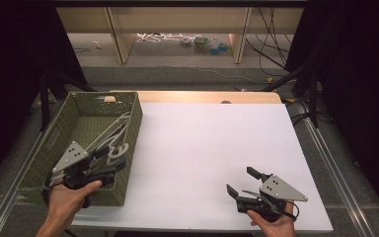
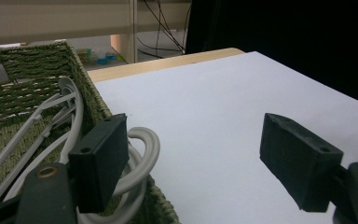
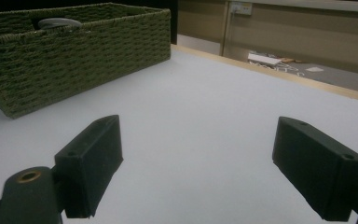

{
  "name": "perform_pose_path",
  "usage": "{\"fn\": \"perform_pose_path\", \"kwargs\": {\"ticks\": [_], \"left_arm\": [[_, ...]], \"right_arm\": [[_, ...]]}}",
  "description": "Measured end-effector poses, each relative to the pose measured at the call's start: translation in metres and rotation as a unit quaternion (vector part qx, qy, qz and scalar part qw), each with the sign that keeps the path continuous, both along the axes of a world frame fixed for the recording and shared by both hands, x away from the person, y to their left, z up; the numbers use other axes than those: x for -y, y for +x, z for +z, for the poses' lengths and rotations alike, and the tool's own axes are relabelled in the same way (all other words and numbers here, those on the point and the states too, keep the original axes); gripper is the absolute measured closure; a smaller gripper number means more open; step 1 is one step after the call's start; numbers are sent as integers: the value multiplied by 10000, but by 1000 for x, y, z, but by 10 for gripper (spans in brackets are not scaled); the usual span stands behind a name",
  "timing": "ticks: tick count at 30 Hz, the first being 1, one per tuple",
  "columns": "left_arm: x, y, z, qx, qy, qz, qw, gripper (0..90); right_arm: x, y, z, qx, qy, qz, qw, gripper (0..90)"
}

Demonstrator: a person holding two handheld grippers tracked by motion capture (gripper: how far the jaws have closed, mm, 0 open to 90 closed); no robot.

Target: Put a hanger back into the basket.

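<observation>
While hangers [image 1: 111, 140] lie in basket [image 1: 128, 143] at frame left | left tongs [image 2: 193, 161] apart at its rim, likely reaching | right tongs [image 1: 241, 181] apart, idle lower right on tabletop [image 1: 202, 148]

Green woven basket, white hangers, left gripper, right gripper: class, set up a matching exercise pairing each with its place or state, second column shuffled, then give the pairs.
Column one:
1. green woven basket
2. white hangers
3. left gripper
4. right gripper

Column two:
A. open above bare white table, near edge
B. lying inside the basket
C. open at the basket's near right wall, one jaw beside a hanger hook
D. standing on the table's left side

Pairs: 1-D, 2-B, 3-C, 4-A
</observation>
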State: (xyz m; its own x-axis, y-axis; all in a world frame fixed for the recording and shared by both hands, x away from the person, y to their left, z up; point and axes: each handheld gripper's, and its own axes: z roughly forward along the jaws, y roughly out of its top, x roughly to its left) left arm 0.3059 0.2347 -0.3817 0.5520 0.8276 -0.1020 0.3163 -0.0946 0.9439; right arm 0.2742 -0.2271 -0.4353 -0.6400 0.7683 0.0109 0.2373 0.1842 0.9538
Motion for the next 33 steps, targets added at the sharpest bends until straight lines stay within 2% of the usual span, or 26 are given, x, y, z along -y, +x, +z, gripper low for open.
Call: {"fn": "perform_pose_path", "kwargs": {"ticks": [1,3,4,7,14,16,17,19,22,23,25,26,27,30,31,33], "left_arm": [[2,-1,-1,34,15,-20,10000,238],[6,-3,-4,102,-42,3,9999,239],[9,-5,-5,153,2,-14,9999,239],[18,-7,-11,158,36,-110,9998,240],[30,-12,-19,291,-19,-148,9995,240],[32,-14,-22,388,5,-149,9991,239],[32,-15,-23,406,-38,-138,9991,239],[33,-17,-25,491,-146,-131,9986,239],[36,-21,-28,513,-134,-178,9984,238],[37,-22,-29,504,-129,-178,9985,235],[39,-23,-33,510,-135,-171,9985,235],[40,-24,-35,490,-143,-184,9985,235],[41,-25,-36,493,-144,-199,9985,232],[44,-26,-38,544,-110,-254,9981,228],[44,-26,-39,516,-98,-242,9983,226],[45,-25,-41,522,-55,-223,9984,224]], "right_arm": [[0,1,0,70,-8,-2,10000,167],[0,1,0,67,-13,9,10000,167],[0,1,0,76,-8,2,10000,167],[0,0,0,103,13,-4,9999,167],[0,-1,1,29,6,-22,10000,160],[0,0,1,142,62,-2,9999,159],[0,-2,2,107,34,21,9999,157],[-1,-3,3,174,60,18,9998,155],[-2,-4,3,227,16,30,9997,155],[-3,-5,4,175,37,35,9998,155],[-4,-4,3,239,164,54,9996,155],[-4,-4,3,234,163,49,9996,155],[-3,-5,4,187,56,11,9998,155],[-1,-5,4,190,91,20,9998,155],[-2,-3,3,303,178,37,9994,155],[-2,-3,4,312,167,26,9994,154]]}}
